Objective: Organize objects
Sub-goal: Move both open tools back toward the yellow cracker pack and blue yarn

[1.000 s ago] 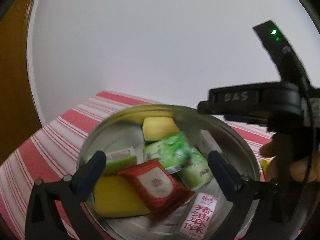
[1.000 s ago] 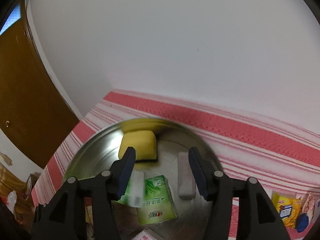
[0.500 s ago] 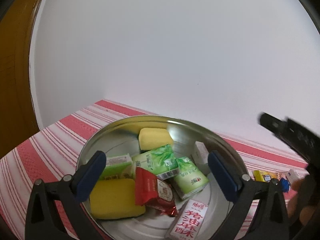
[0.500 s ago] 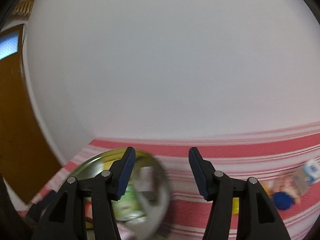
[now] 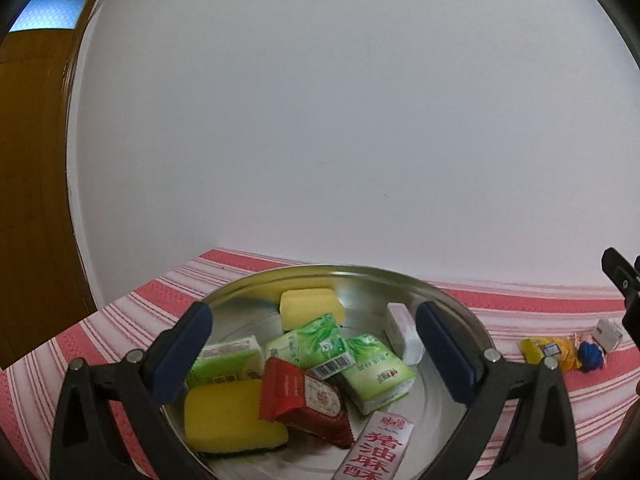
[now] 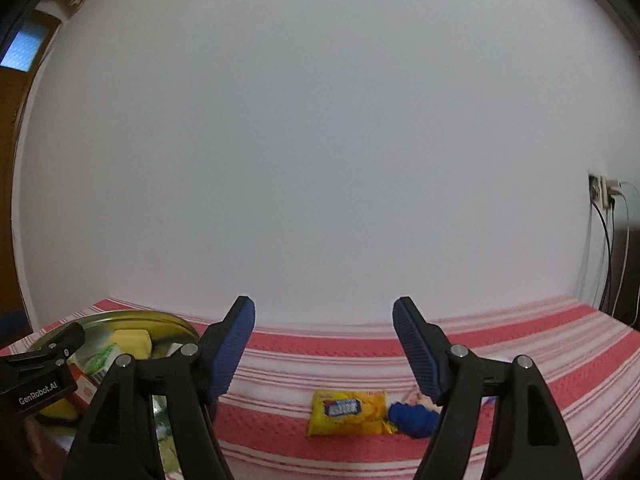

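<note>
The round metal basin (image 5: 448, 300) is crowded: two yellow sponges (image 5: 230, 420), green tissue packs (image 5: 376, 372), a red packet (image 5: 308, 396) and a white-and-red packet (image 5: 380, 448) lie touching or overlapping, leaving bare metal only along the right wall. The left gripper (image 5: 316, 354) hangs over it, jaws wide with nothing between them. To the right, the striped tablecloth (image 6: 320, 344) lies bare up to the wall. The right gripper (image 6: 324, 350), its jaws opening and holding nothing, faces a yellow snack packet (image 6: 348, 412) with a blue object (image 6: 412, 418) touching its right end.
</note>
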Demonstrator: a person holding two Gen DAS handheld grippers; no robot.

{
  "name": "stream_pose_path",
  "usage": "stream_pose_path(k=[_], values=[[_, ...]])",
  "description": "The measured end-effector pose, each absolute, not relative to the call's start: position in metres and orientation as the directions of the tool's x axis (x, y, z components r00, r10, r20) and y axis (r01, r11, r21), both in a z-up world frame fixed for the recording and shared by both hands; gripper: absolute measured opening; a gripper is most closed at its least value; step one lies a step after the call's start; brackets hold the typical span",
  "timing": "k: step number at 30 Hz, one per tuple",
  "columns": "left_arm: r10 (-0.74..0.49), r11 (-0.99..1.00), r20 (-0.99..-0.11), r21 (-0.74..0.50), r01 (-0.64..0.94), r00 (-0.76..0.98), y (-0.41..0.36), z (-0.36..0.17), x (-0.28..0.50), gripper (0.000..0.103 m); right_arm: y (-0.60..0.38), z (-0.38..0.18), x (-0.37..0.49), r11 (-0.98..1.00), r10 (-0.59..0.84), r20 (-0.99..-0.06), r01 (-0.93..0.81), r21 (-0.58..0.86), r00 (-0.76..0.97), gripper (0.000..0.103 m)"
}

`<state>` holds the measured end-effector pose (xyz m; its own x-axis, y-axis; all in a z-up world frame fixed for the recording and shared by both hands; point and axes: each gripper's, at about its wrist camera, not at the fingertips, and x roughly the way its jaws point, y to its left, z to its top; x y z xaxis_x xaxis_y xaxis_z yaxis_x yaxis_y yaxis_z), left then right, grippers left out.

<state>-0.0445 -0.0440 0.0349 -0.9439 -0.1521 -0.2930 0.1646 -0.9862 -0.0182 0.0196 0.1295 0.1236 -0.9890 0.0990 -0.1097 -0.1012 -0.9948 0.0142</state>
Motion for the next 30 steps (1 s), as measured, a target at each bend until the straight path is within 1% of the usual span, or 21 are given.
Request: stream_pose_path(k=[4,7,11,14,21,30], values=[[-0.154,-0.987,-0.304,0.012,0.158,-0.94,-0.038,0.032,-0.046,0.103,0.135,0.119,0.017,-0.996,0.087,-0.148,-0.088,0.005,-0.985,0.074],[-0.153,-0.988,-0.3,0.028,0.152,-0.941,-0.034,0.032,-0.046,0.103,0.142,0.121,0.016,-0.997,0.071,-0.159,-0.074,0.016,-0.985,0.074],[-0.144,-0.989,-0.308,0.011,0.148,-0.941,-0.035,0.031,-0.045,0.103,0.155,0.122,0.022,-0.998,0.068,-0.168,-0.069,0.002,-0.983,0.074],[-0.142,-0.989,-0.32,0.006,0.147,-0.937,-0.032,0.03,-0.045,0.103,0.166,0.123,0.026,-0.996,0.086,-0.17,-0.086,-0.008,-0.982,0.074],[-0.139,-0.99,-0.297,0.074,0.123,-0.945,-0.009,0.03,-0.041,0.103,0.207,0.12,0.032,-0.991,0.135,-0.189,-0.136,-0.005,-0.973,0.074],[-0.066,-0.995,-0.313,0.086,0.041,-0.947,0.025,0.031,-0.039,0.103,0.259,0.123,0.047,-0.979,0.206,-0.203,-0.204,-0.032,-0.957,0.074]])
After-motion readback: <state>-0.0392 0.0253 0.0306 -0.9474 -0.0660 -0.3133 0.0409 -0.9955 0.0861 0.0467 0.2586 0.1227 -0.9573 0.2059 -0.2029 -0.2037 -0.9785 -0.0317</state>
